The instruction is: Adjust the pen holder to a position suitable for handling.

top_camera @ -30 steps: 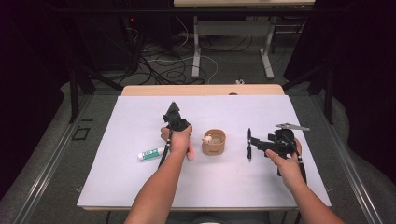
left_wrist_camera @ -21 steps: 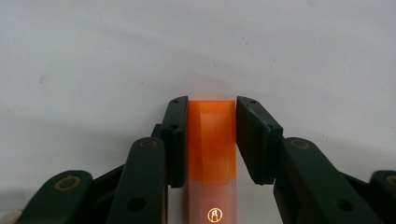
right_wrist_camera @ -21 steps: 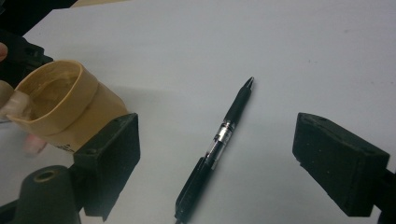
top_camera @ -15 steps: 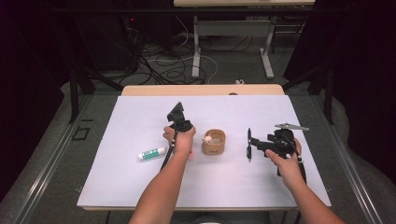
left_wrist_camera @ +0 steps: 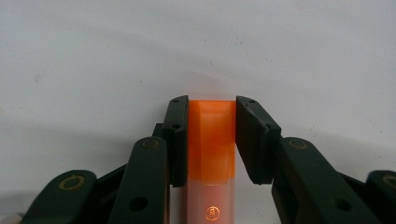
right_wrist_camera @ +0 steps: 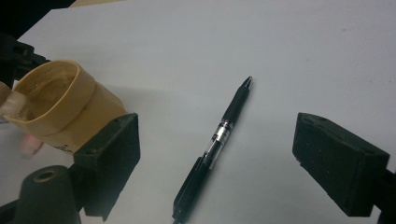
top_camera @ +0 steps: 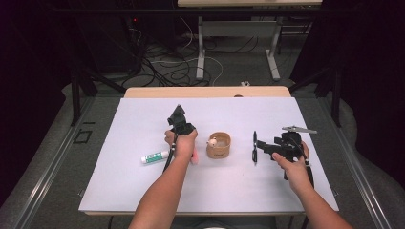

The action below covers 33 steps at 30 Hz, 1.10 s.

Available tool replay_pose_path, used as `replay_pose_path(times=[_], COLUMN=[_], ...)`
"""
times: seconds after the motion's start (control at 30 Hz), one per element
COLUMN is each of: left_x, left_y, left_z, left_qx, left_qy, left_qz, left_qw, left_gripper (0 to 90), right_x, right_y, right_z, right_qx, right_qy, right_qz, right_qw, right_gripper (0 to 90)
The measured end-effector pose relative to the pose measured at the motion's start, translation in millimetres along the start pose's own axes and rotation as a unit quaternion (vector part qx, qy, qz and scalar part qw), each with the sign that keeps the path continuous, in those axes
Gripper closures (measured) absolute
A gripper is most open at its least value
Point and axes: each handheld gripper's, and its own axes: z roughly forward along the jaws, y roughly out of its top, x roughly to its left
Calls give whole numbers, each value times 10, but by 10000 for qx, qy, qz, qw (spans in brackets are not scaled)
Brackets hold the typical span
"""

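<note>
My left gripper (left_wrist_camera: 211, 135) points down at the white table (top_camera: 143, 191) and is shut on the orange cap of a translucent stick (left_wrist_camera: 211, 140). In the high view the stick's pinkish end (top_camera: 194, 156) shows under the left hand (top_camera: 181, 142). A tan cup (top_camera: 220, 147) stands just right of that hand, with a small pale thing (top_camera: 212, 141) at its rim. A black pen (top_camera: 254, 147) lies on the table right of the cup. My right gripper (right_wrist_camera: 224, 135) hangs open over the pen (right_wrist_camera: 219, 140), its jaws wide on either side, not touching it.
A white and green tube (top_camera: 155, 157) lies left of the left hand. The cup (right_wrist_camera: 60, 107) sits close beside the right gripper's left jaw. A wooden strip (top_camera: 205, 91) runs along the table's far edge, with cables and table legs on the floor beyond.
</note>
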Motion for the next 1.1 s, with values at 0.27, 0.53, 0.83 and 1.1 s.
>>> replay_pose_path(times=[0.27, 0.53, 0.83, 1.1], left_x=[58, 126, 234, 283], left_y=[-26, -74, -127, -203], left_z=[-72, -161, -312, -501], left_qx=[-48, -282, -521, -965], left_qy=[-340, -607, -1129, -1511], left_qz=[170, 390, 703, 1092], left_qw=[9993, 9970, 9897, 9777], left_gripper=[668, 669, 669, 669], right_x=[-4, -5, -6, 8], right_y=[-2, -6, -9, -9], right_z=[1, 5, 8, 4], right_qx=[-29, -5, -22, -41], right_qy=[-21, -14, -18, 7], right_qz=[33, 24, -20, -46], right_qw=[10000, 10000, 10000, 10000], right_gripper=[147, 148, 151, 166])
